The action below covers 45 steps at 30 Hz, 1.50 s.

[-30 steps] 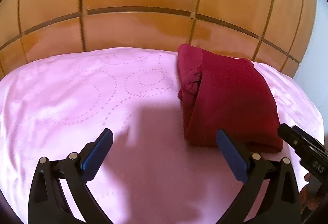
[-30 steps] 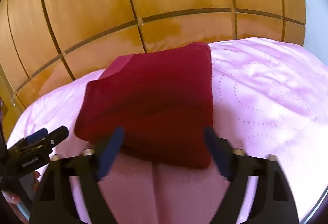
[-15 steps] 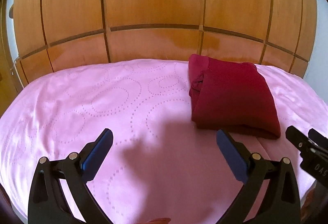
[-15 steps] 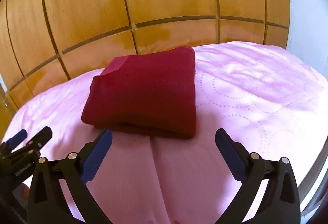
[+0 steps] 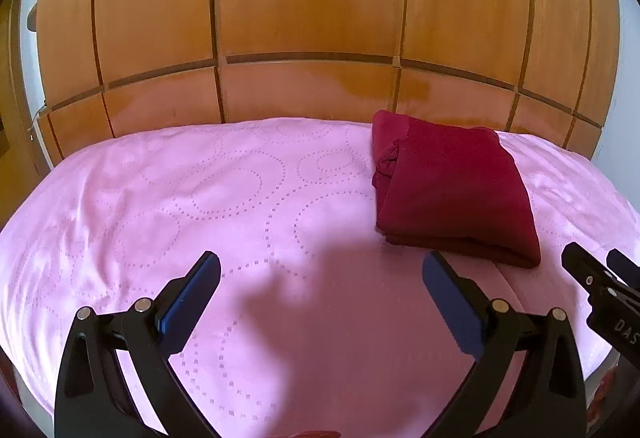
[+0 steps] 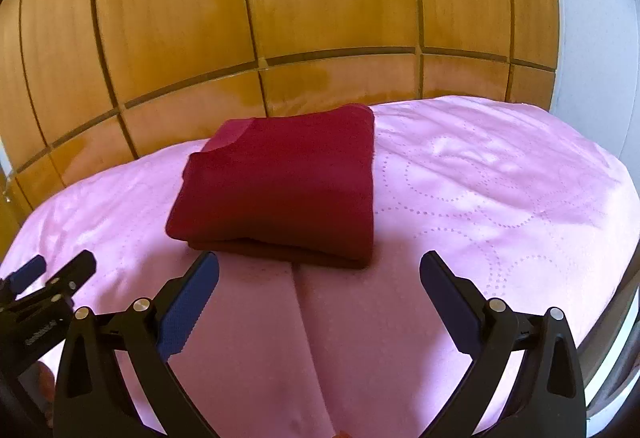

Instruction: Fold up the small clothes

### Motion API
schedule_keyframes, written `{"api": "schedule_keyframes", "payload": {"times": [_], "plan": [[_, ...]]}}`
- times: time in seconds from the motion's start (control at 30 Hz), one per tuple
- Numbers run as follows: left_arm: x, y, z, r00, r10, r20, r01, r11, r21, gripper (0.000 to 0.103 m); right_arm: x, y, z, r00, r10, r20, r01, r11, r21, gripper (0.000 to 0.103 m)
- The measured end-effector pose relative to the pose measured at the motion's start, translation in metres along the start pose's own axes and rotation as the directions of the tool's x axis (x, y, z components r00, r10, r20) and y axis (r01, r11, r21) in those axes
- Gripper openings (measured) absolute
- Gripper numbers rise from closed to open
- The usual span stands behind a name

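garment (image 6: pixel 280 185) on bedspread (image 6: pixel 480 197) | wardrobe (image 6: pixel 320 17) behind bedspread

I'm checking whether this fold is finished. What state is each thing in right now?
Red garment: folded into a compact rectangle, lying flat on the bed, untouched.
Pink bedspread: spread out, lightly wrinkled.
Left hand-held gripper: open, empty, short of the garment.
Right hand-held gripper: open, empty, just short of the garment's near edge.

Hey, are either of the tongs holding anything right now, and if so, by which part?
Nothing is held. The left tongs and right tongs both stand open and empty, short of the folded red garment lying on the pink bedspread.
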<state>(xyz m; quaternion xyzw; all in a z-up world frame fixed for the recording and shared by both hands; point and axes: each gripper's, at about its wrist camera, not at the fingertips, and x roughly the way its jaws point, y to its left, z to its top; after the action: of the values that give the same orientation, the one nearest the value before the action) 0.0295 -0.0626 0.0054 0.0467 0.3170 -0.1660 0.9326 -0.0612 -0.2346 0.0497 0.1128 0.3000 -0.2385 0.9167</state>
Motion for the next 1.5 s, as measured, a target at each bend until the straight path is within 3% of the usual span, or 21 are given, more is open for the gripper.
{"api": "schedule_keyframes", "payload": {"times": [1.5], "plan": [[0.0015, -0.0037, 0.0006, 1.000, 0.019, -0.020, -0.019, 1.000, -0.001, 0.101, 0.0014, 0.0091, -0.0004, 1.000, 0.020, -0.009, -0.020, 1.000, 0.002, 0.100]]}}
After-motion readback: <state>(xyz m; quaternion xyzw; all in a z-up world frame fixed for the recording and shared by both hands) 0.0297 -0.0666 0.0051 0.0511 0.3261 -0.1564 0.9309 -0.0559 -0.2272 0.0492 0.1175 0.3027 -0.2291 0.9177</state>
